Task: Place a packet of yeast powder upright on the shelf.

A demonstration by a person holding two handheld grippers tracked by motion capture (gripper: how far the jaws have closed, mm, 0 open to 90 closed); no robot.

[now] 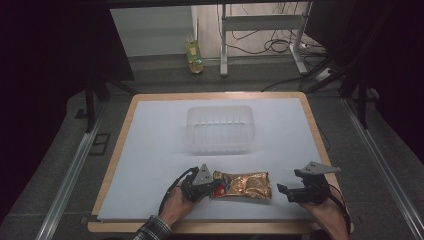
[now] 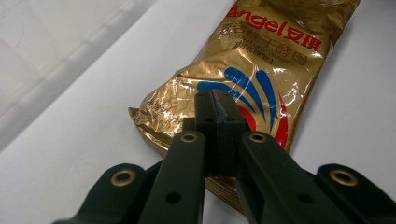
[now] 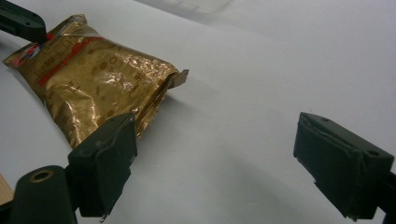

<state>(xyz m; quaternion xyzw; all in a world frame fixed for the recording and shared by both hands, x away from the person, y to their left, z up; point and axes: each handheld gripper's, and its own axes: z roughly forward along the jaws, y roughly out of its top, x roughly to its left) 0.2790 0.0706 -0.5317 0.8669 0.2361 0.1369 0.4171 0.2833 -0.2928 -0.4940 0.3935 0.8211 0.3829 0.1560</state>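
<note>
Gold foil yeast packet point(image 1: 243, 185), crinkled, lies flat on the white table sheet point(image 1: 150, 150), on the person's side of the clear ribbed plastic tub point(image 1: 220, 128), likely its destination; left gripper point(image 2: 218, 109) sits at the packet's left end, jaws clenched together, whether pinching foil I cannot tell; right gripper point(image 3: 212, 168) waits just right of the packet, jaws released wide, probably ready to take the far end.

Black claws point(image 1: 216, 188), brass-ringed screw holes, grey three-cornered plates, black cables; plaid sleeve point(image 1: 152, 231).
</note>
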